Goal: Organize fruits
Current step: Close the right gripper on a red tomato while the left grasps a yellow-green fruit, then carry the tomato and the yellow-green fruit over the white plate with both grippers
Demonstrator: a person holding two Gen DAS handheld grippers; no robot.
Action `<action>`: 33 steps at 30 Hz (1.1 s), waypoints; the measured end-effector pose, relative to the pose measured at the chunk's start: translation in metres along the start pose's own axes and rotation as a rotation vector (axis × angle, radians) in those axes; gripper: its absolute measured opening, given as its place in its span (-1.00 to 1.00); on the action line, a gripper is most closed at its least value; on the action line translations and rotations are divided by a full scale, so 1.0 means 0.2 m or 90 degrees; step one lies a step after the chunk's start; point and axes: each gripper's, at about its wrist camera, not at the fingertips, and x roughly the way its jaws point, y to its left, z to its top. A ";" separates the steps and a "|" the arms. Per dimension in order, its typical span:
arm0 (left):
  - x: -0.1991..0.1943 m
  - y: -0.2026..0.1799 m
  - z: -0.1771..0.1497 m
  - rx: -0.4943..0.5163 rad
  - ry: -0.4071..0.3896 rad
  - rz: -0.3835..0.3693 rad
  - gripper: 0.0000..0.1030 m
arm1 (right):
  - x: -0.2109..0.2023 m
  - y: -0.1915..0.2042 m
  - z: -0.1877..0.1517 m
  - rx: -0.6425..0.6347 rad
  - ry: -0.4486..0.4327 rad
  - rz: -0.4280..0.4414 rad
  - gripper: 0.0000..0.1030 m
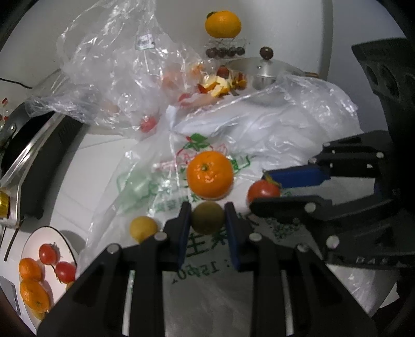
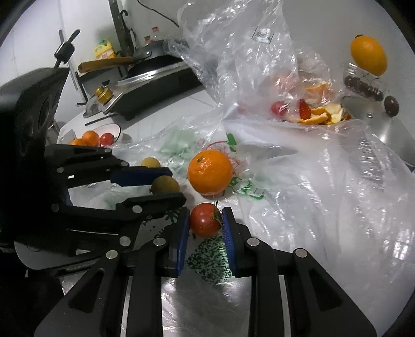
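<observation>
My left gripper (image 1: pixel 208 220) is shut on a small brown-green round fruit (image 1: pixel 207 217), which also shows in the right wrist view (image 2: pixel 165 184). My right gripper (image 2: pixel 205 223) is shut on a red tomato (image 2: pixel 205 219), which the left wrist view shows too (image 1: pixel 263 190). Both sit low over a white printed plastic bag (image 1: pixel 207 248). An orange (image 1: pixel 210 175) lies on the bag just beyond both grippers. A small yellow fruit (image 1: pixel 143 228) lies to the left. A white plate (image 1: pixel 64 241) at the lower left holds oranges and tomatoes.
Crumpled clear bags (image 1: pixel 116 64) lie behind with peel scraps (image 1: pixel 220 85) and a small tomato (image 1: pixel 147 124). A steel pot lid (image 1: pixel 264 68) stands at the back, with an orange (image 1: pixel 223 23) on a box of cherries. A stove with a pan (image 2: pixel 155 77) stands at the left.
</observation>
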 end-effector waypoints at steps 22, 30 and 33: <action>-0.27 -0.02 -0.05 -0.022 -0.059 0.001 -0.48 | -0.20 0.11 -0.01 -0.020 -0.041 -0.051 -0.47; -0.39 0.03 -0.10 -0.038 -0.084 0.002 -0.48 | -0.27 0.21 0.02 -0.039 -0.059 -0.063 -0.47; -0.44 0.05 -0.12 -0.044 -0.094 0.003 -0.48 | -0.29 0.25 0.02 -0.044 -0.065 -0.069 -0.47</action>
